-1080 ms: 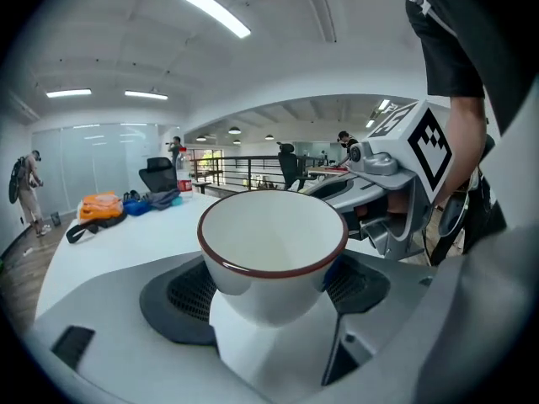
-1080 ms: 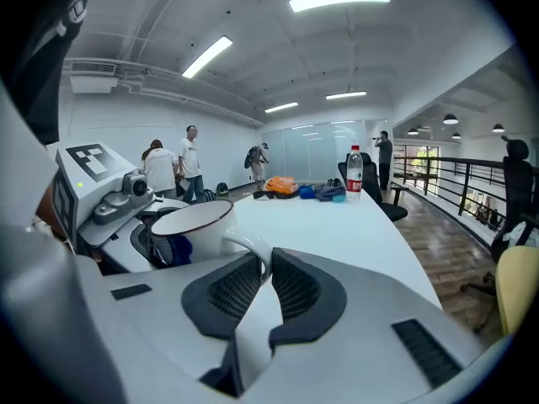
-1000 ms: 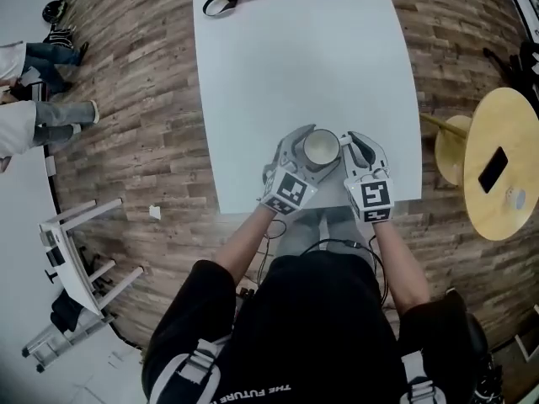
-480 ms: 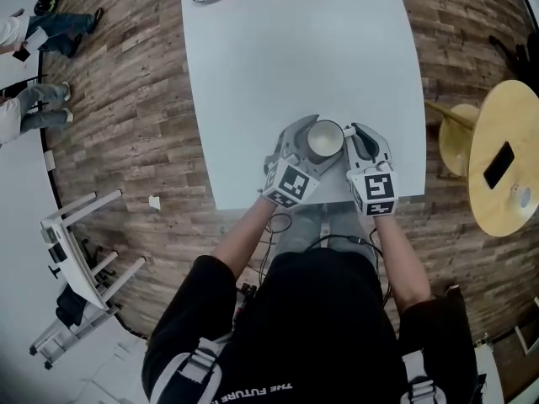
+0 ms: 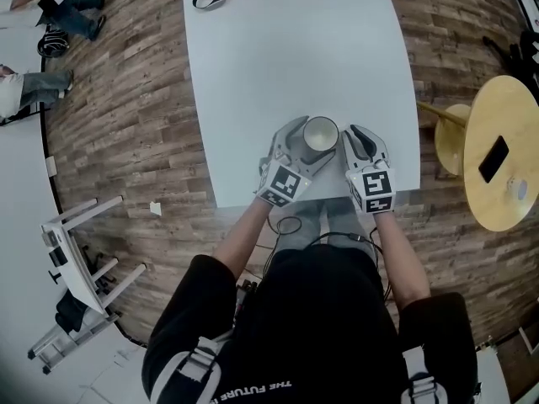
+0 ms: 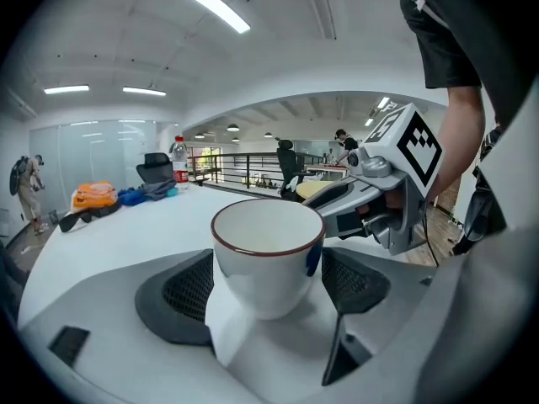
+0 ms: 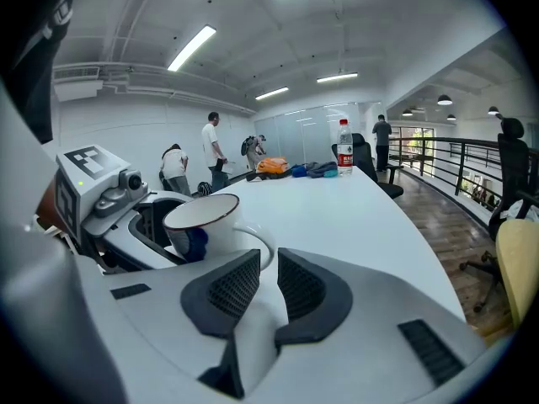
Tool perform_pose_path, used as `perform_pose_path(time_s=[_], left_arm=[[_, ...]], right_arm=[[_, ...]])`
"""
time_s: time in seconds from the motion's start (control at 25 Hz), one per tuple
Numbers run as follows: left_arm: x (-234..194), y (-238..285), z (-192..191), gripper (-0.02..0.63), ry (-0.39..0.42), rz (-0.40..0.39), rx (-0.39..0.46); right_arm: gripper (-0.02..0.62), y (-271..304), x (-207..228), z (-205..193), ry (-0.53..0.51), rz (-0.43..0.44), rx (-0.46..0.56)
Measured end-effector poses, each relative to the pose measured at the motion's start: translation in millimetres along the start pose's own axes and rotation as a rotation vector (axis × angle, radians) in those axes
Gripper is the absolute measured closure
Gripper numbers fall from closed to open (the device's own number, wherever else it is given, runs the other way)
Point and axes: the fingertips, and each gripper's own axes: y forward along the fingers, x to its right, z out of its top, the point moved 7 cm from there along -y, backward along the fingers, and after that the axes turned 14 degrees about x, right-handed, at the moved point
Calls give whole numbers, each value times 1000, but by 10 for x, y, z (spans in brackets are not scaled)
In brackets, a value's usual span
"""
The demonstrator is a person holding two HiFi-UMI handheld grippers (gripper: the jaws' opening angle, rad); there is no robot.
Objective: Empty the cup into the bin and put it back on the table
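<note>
Left gripper view: left tool clenched on the cup, pads against both walls. Cup upright between them on the tabletop, probably steadied for set-down. Right tool held level, jaws opening, empty. Handle sits just past its tips.

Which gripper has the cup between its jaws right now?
The left gripper: the cup sits between its pads, which touch its sides. The right gripper, jaws opening with nothing between them, stands just short of the handle.
</note>
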Motion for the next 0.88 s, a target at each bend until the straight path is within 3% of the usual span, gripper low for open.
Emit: perform_pose_path(time_s=[0.28, 0.52, 0.56, 0.6, 0.68, 0.76, 0.88], left_arm=[[88, -531, 422, 209, -58, 114, 69], [210, -1028, 1009, 216, -81, 308, 188], [228, -1087, 1077, 315, -61, 346, 203], [250, -1144, 1135, 534, -46, 381, 219], [328, -1229, 1221, 583, -66, 409, 260], [450, -1274, 1307, 584, -97, 407, 289], [632, -1234, 1455, 584, -82, 412, 296]], right_arm=[[541, -481, -33, 311, -59, -49, 20], [552, -798, -276, 942, -64, -16, 196], [570, -819, -325, 1008, -67, -3, 218], [578, -835, -374, 1059, -68, 13, 235], [580, -867, -469, 1126, -60, 50, 250], [580, -927, -545, 1162, -48, 84, 254], [580, -1040, -570, 1195, -53, 121, 263]])
